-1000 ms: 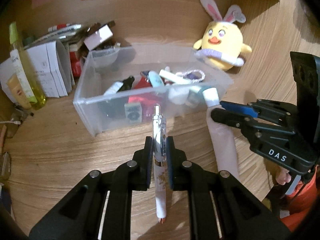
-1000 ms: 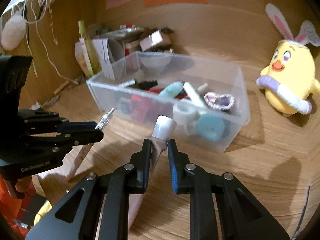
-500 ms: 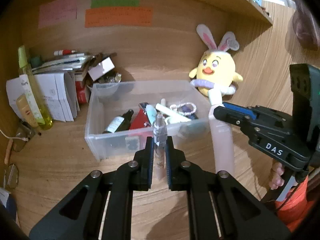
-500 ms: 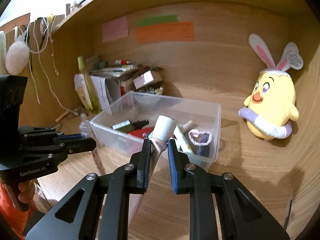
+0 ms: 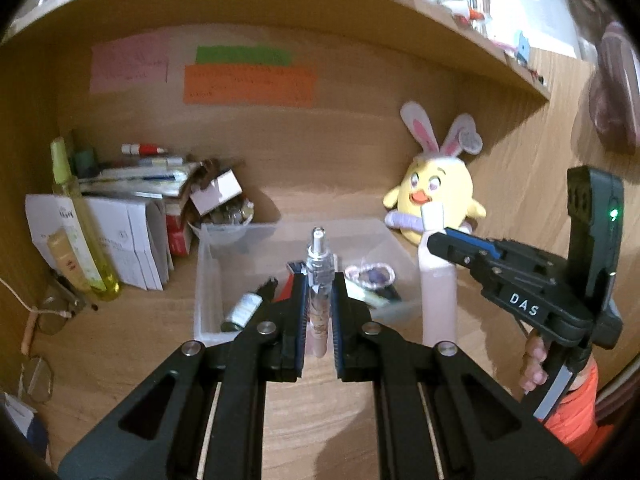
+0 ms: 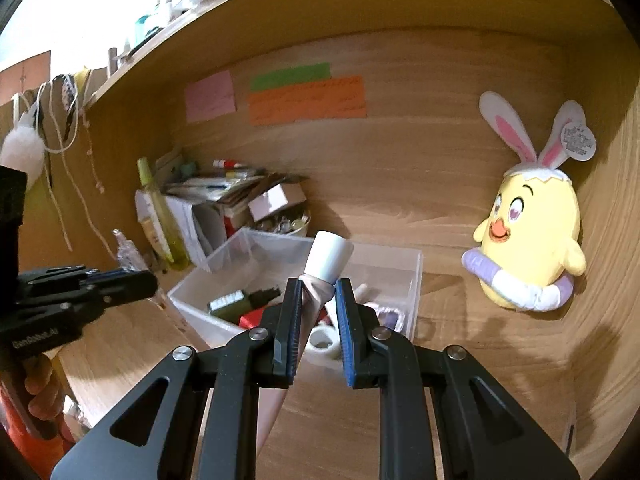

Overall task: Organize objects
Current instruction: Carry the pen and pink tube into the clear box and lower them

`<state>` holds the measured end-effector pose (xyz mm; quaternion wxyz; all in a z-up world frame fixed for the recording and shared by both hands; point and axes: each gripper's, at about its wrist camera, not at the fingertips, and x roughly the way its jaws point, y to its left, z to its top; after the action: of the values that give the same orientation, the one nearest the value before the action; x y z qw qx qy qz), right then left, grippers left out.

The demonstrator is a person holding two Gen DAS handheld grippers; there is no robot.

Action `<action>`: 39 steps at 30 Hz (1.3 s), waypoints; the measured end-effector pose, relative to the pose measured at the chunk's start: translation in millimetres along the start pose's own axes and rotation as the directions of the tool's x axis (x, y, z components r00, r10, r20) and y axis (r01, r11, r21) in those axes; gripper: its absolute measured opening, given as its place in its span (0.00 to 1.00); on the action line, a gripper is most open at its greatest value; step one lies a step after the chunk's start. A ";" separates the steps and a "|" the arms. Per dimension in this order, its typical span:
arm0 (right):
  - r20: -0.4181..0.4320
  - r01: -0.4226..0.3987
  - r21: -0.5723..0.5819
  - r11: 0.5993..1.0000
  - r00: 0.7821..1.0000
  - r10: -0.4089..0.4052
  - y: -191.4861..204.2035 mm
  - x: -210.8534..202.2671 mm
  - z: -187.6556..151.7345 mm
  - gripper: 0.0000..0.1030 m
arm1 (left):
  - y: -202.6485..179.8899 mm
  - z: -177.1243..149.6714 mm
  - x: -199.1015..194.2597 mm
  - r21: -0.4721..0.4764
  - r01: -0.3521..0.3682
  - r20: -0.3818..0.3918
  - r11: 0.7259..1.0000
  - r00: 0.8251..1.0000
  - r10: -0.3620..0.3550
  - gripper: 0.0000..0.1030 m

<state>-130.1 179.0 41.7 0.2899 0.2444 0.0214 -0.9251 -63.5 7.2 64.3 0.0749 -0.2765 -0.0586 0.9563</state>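
Observation:
My left gripper is shut on a clear pink pen, held upright above the desk in front of a clear plastic bin. My right gripper is shut on a pink tube with a white cap, also lifted, in front of the bin. The tube also shows in the left wrist view, held by the right gripper. The left gripper shows at the left of the right wrist view. The bin holds several small items, among them a dark bottle.
A yellow bunny plush stands right of the bin. A yellow-green bottle, papers and small boxes pile at the back left. Glasses lie at the left edge. A shelf overhangs the desk.
Both grippers have risen and pulled back from the desk, lifting the pen and the tube. The bin now lies farther and lower in both views.

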 end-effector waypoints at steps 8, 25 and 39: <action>0.009 0.018 0.015 1.000 1.000 -0.018 -10.9 15.4 17.3 0.15 | 8.8 23.4 3.9 -0.020 -0.016 0.039 1.000 0.999 0.017 0.10; -0.092 0.098 0.085 0.991 0.992 -0.091 -25.7 97.3 30.5 0.15 | 36.7 30.0 67.3 -0.118 0.007 -0.059 0.993 0.998 -0.014 0.10; -0.215 0.131 0.031 0.991 0.969 -0.121 -26.1 137.8 8.5 0.12 | 48.5 18.4 103.9 -0.145 0.000 -0.159 0.989 0.987 -0.023 0.10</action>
<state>-246.2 126.7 -17.6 0.2209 0.3464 0.0468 -0.9105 -165.6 -23.5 18.3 0.0647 -0.3570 -0.1230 0.9237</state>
